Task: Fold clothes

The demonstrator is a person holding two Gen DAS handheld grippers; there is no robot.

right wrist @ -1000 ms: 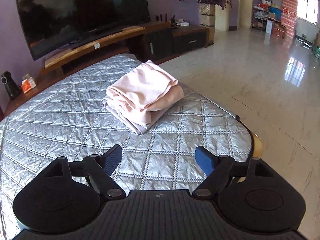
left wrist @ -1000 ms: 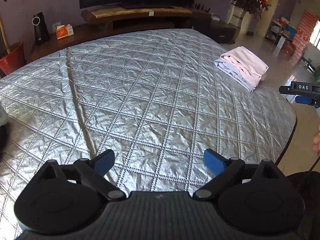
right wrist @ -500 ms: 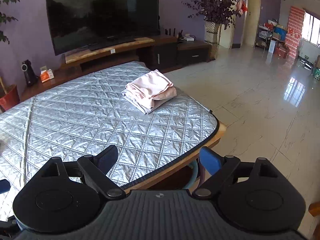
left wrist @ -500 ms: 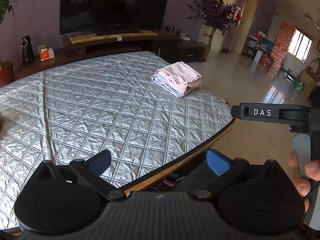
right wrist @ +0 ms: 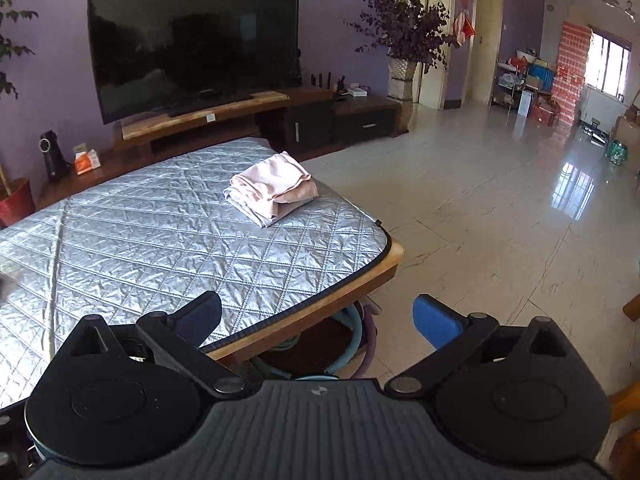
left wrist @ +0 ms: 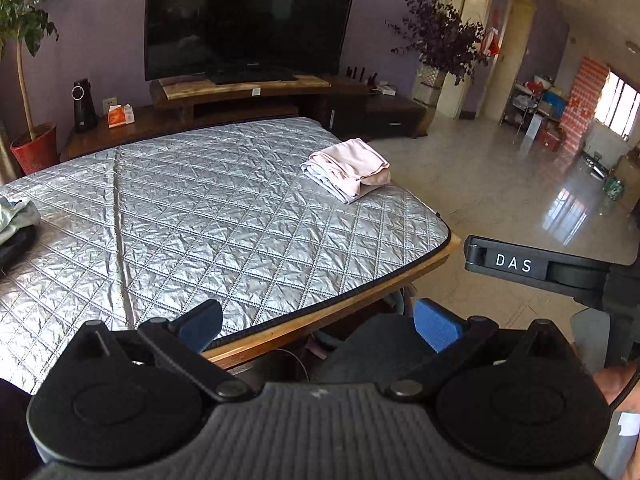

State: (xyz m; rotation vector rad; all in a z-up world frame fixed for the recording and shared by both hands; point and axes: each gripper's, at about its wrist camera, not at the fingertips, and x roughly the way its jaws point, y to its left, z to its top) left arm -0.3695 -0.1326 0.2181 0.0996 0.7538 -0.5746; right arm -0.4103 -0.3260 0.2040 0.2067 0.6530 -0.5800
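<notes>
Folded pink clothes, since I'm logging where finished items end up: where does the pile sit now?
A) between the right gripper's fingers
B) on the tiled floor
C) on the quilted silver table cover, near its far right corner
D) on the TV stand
C: the folded pink clothes lie on the quilted silver cover near its far right corner, well beyond the open, empty right gripper.

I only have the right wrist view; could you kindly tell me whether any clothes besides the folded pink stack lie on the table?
Observer: Yes, the left wrist view shows a crumpled pale green garment at the table's far left edge, beside something dark.
Operator: Thank you. Is the left gripper holding anything?
Observer: No, the left gripper is open and empty, near the table's front edge.
Operator: Can you see my right gripper from there?
Observer: Yes, its side, lettered DAS, shows right of the table, over the floor.
</notes>
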